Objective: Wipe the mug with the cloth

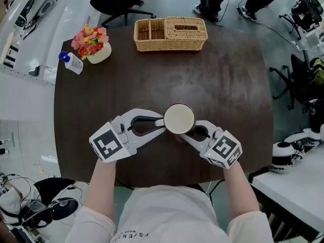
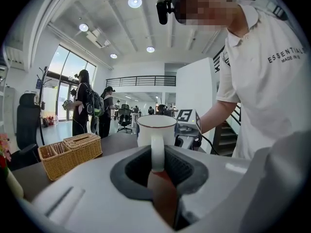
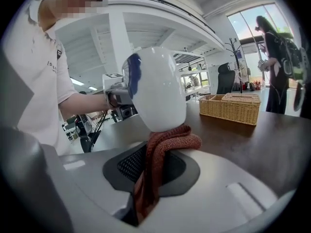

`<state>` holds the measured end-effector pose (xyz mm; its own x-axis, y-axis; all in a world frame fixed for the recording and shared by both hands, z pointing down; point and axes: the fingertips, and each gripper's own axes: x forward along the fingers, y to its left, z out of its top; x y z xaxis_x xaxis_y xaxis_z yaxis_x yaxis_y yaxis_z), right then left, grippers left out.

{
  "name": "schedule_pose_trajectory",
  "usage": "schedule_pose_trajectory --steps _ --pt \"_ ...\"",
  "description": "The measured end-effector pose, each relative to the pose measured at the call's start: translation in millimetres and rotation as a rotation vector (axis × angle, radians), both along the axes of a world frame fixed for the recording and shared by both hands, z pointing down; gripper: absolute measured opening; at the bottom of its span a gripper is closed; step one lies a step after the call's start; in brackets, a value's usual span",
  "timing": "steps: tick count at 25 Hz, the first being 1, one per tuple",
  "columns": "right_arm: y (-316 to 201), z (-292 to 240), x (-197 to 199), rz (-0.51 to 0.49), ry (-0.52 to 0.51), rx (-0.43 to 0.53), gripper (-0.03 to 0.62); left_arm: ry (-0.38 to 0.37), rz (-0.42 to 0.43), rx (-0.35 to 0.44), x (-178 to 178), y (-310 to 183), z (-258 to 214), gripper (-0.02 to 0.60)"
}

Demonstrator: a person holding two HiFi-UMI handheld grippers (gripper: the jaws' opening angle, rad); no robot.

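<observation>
Dark wood table [image 1: 223, 85] filled the middle of the head view. Near its lower edge, at frame centre, the white mug [image 1: 179, 118] was held mouth-up between the two tools.

1. Left gripper [image 1: 161, 123]: jaws clamped on the mug's handle. In the left gripper view the handle ran straight down into the gap between the pads.
2. Right gripper [image 1: 190, 134]: jaws clenched on a rust-red knitted cloth [image 3: 163, 149]. The cloth rose out of the jaws, folded over, and pressed against the mug's lower wall and base.
3. Whether the mug's base touched the table could not be determined.

Toward the upper edge of the head view, well apart from the mug, a wicker basket [image 1: 170, 34] stood on the table, with one open half and one lidded half. At upper left stood a white pot of pink and yellow flowers [image 1: 92, 43], with a small blue-capped bottle [image 1: 71, 62] lying just beside it.
</observation>
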<state>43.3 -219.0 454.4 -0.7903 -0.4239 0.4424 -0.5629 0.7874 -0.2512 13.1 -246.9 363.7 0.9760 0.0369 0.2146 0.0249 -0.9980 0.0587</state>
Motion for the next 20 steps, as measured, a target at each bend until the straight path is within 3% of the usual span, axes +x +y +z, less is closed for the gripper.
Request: schedule_pose_trajectory --steps 6,10,13,17,20 --pt "-5 4 35 0.090 0.069 0.013 0.086 0.006 0.026 0.016 -2 9 7 0.064" --pt "-28 11 72 0.280 0.145 0.026 0.086 -0.043 0.028 0.036 -4 13 34 0.063" --pt "-41 7 92 0.381 0.120 0.038 0.086 -0.068 0.017 0.032 -6 18 62 0.064" --pt "-51 11 94 0.411 0.098 0.040 0.086 -0.038 -0.030 -0.039 -12 14 86 0.064" --pt "-53 22 89 0.408 0.104 0.035 0.086 -0.062 -0.041 -0.037 -15 10 108 0.063"
